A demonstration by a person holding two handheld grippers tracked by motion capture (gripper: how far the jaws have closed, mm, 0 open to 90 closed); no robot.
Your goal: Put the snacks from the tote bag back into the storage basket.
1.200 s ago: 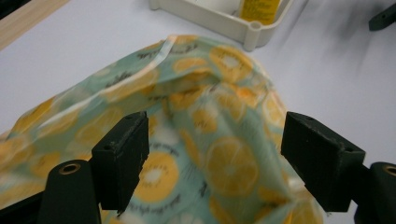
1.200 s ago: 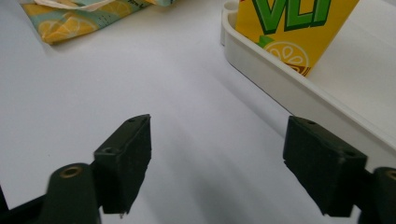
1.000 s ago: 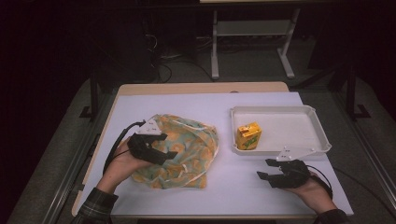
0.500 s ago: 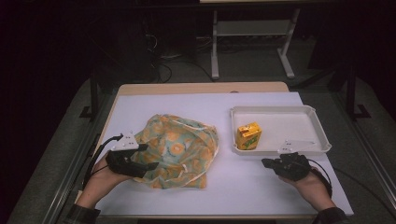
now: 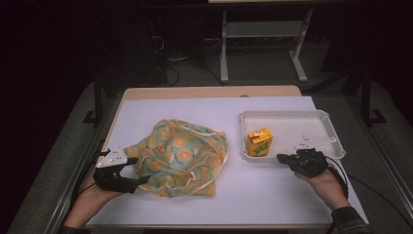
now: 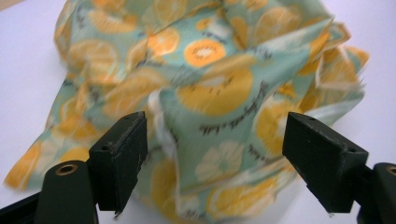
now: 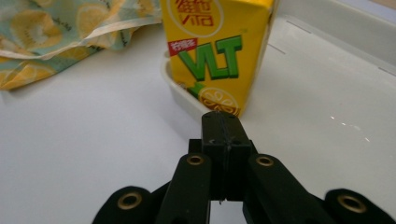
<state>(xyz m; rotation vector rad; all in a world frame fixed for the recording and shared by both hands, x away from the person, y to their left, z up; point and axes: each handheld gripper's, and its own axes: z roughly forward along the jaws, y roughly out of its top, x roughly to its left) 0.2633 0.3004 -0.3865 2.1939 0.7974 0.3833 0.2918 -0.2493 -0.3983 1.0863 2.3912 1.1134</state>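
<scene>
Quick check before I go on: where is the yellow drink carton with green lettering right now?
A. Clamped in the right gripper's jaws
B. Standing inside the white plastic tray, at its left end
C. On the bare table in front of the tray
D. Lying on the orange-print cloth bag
B: the yellow drink carton stands upright inside the white plastic tray near its left wall, with the right gripper shut and empty just in front of it.

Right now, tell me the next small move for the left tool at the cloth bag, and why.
Probably ease the left tool a little forward and close it on the near fold of the orange-print bag. Its jaws stand open with fabric between them, but the pads do not press on it. The right tool is shut with nothing in it, in front of the juice carton in the tray.
</scene>
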